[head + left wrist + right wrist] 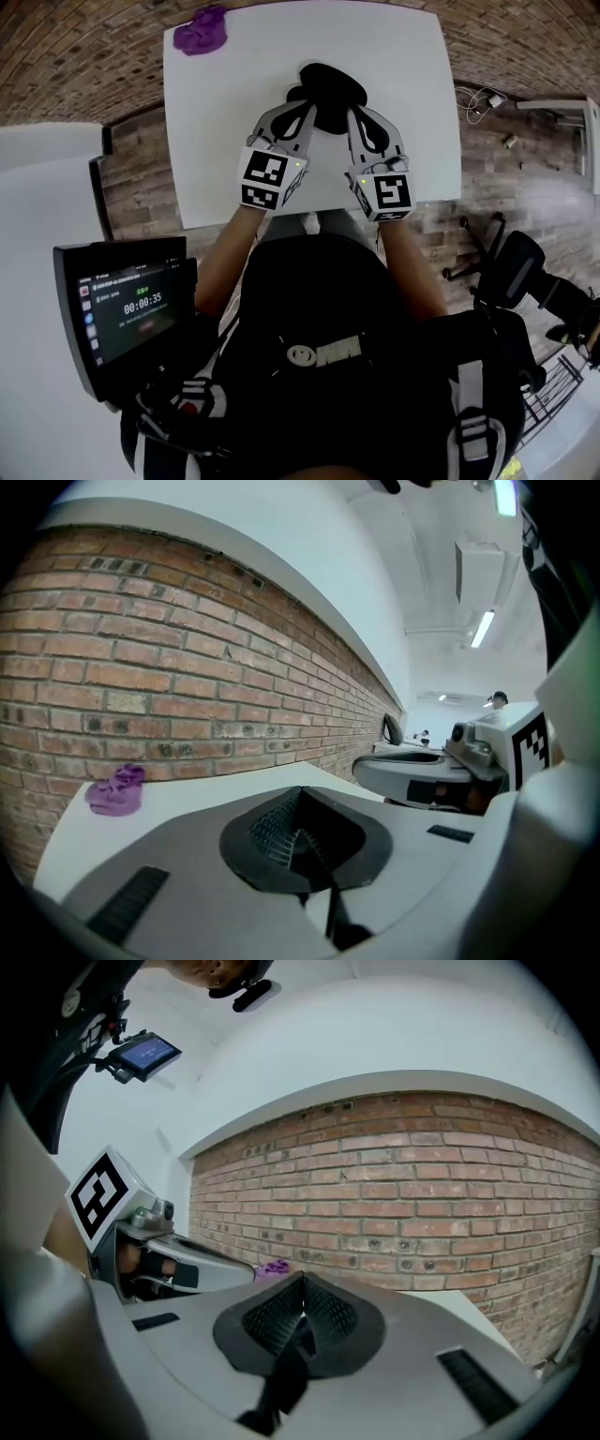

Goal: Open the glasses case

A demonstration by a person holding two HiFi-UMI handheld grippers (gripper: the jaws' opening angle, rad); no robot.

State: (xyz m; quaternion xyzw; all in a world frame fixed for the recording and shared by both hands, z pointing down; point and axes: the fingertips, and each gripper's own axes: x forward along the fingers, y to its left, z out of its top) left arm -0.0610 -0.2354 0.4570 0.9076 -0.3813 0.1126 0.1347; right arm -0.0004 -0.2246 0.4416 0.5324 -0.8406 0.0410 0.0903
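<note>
The glasses case (330,86) is a black, matte, rounded lump with a small lobe bulging out on its left side and no print or trim to be made out. It sits on the white surface (234,122) right at the tips of both tongs, between them and just beyond. The left tongs (309,114) meet its near-left edge and the right tongs (354,112) its near-right edge, the two angled in toward each other. In the left gripper view the ribbed pads (272,832) are pressed tight together, no gap at the tip. Same story on the right, pads (328,1314) fully closed. A dark strip shows low in the seam of each pair: pinched case or just the case lying underneath, can't tell. Whether the lid is up, can't tell either. Far beyond the left tongs, a crumpled purple cloth (200,30) lies at the surface's far corner, brick wall (187,667) behind it
</note>
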